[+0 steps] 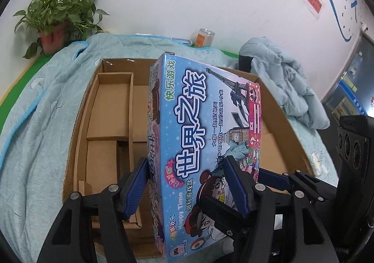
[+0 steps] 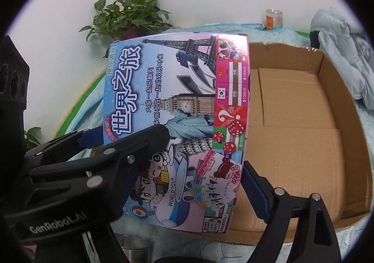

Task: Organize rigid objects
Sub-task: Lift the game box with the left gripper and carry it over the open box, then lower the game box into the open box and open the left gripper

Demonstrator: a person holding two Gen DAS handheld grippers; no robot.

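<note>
The game box (image 1: 198, 136) stands tilted over the open carton (image 1: 109, 108), clamped across its thickness by the left hand-held gripper (image 1: 187, 183). The right hand-held gripper (image 2: 203, 176) is spread wide around it.

Left gripper (image 1: 187, 183) fingers (image 1: 138, 183) clamp tilted game box (image 1: 194, 122) above cardboard box (image 1: 102, 108); blanket (image 1: 42, 104) beneath

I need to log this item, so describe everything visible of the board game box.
The board game box is a flat printed cardboard carton, mostly blue, with large Chinese lettering, landmark towers, red dice and cartoon children. It looks closed and undamaged. It is held on edge, tilted, above the open cardboard box. The left tool pinches its lower part, one blue finger on each broad face. The right tool's blue finger lies by its lower right edge; whether it touches there is unclear.
</note>
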